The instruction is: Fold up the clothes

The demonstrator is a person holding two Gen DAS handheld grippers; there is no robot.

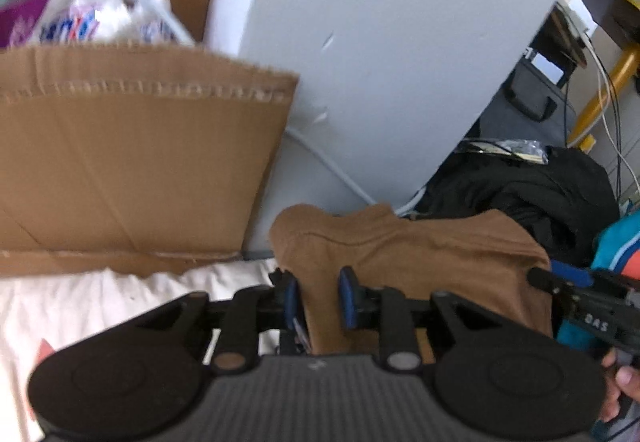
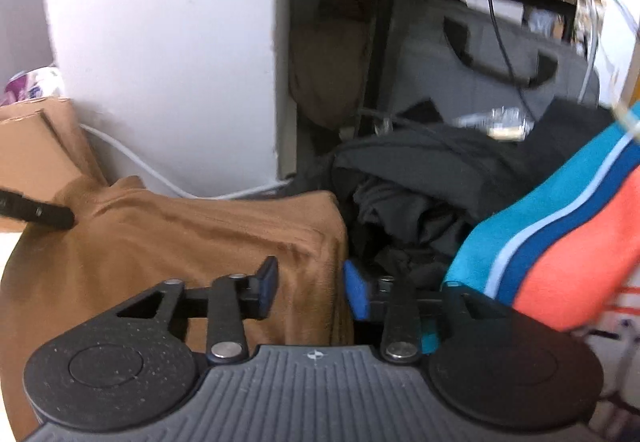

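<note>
Left tool (image 1: 319, 298): blue pads pressed onto the left edge of the brown garment (image 1: 420, 254), a fold of cloth pinched between them. Right tool (image 2: 310, 288): jaws spread, straddling the garment's right edge (image 2: 192, 242); cloth lies between the pads but neither pad visibly presses it. Garment is bunched, raised over a white sheet (image 1: 80, 306). Behind it: cardboard (image 1: 132, 157), white panel (image 1: 380, 41), black clothing heap (image 2: 420, 181). A teal-orange striped cloth (image 2: 560, 234) sits at the right.

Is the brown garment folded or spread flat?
Neither clearly: the brown garment hangs bunched and creased between both grippers' jaws, not flat.
</note>
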